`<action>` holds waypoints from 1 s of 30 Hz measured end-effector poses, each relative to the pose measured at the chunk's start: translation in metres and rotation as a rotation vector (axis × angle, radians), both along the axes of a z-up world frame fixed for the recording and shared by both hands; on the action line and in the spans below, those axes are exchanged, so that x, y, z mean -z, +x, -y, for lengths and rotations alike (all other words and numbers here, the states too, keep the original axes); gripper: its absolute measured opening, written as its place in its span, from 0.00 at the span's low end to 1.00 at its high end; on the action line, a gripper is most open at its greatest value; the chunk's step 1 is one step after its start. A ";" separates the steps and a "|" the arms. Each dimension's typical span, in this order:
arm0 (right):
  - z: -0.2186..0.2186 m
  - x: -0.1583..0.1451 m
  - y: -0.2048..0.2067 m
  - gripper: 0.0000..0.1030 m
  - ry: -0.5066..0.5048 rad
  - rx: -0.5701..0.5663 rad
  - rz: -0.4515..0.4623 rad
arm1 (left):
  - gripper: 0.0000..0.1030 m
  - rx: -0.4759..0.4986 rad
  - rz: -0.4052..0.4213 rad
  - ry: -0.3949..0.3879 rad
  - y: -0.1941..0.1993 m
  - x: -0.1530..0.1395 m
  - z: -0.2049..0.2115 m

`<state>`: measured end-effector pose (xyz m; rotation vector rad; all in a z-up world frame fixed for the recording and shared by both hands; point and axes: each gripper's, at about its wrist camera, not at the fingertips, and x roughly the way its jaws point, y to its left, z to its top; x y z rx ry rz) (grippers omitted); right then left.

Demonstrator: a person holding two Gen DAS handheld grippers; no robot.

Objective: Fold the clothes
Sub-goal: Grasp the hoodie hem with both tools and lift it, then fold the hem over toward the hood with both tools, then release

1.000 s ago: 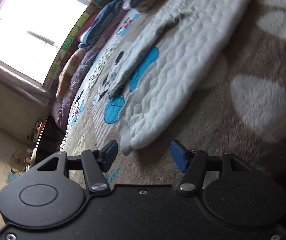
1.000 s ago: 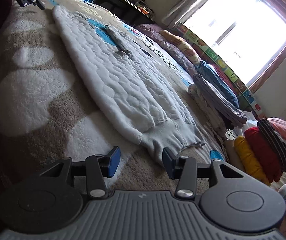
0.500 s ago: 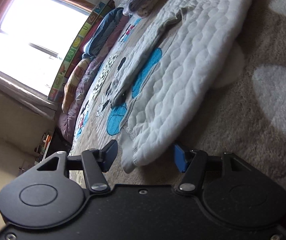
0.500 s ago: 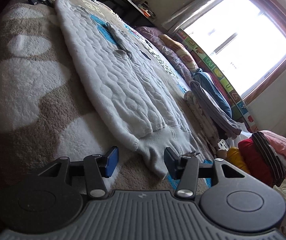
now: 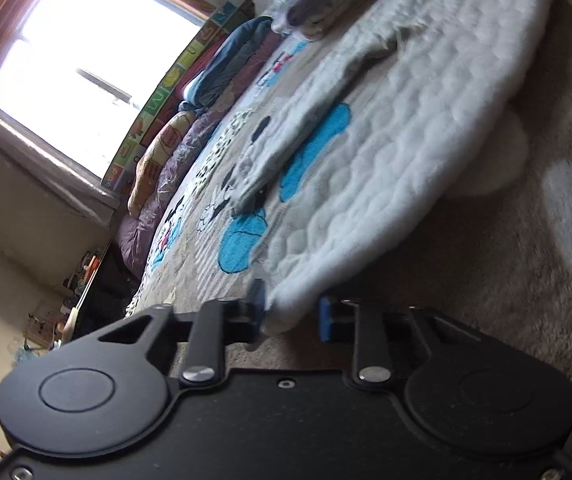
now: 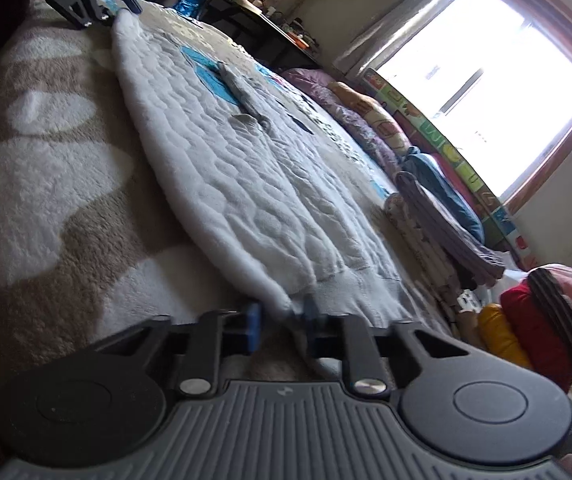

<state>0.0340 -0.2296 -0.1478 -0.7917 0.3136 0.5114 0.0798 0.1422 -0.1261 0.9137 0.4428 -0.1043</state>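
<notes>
quilted white garment (image 6: 222, 168) looks soft and floppy, so we take its edges. our left gripper (image 5: 292, 310) and right gripper (image 6: 280, 322) each straddle fabric between their fingers, clamping unclear.

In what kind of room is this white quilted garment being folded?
Most likely a bedroom at home. The garment lies on a soft spotted blanket, bedding and folded clothes are piled along the wall under a window, and a cluttered desk stands behind.
</notes>
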 end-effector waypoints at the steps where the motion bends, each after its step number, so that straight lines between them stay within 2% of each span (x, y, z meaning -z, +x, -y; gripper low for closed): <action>1: 0.001 -0.003 -0.001 0.13 0.013 -0.005 -0.002 | 0.16 -0.015 0.008 -0.048 0.001 -0.007 -0.003; 7: 0.017 -0.038 0.009 0.10 0.175 0.018 0.068 | 0.13 -0.090 0.051 -0.239 0.031 -0.041 -0.003; 10: 0.024 -0.050 0.031 0.10 0.240 0.040 0.095 | 0.12 -0.123 0.067 -0.311 0.054 -0.053 0.000; 16: 0.037 -0.048 0.088 0.09 0.366 0.093 0.025 | 0.09 -0.167 0.052 -0.389 0.101 -0.063 0.006; 21: 0.043 -0.050 0.123 0.08 0.422 0.134 -0.005 | 0.08 -0.188 0.028 -0.403 0.144 -0.069 0.017; 30: 0.053 -0.034 0.182 0.08 0.464 0.199 -0.077 | 0.07 -0.228 -0.060 -0.393 0.206 -0.061 0.030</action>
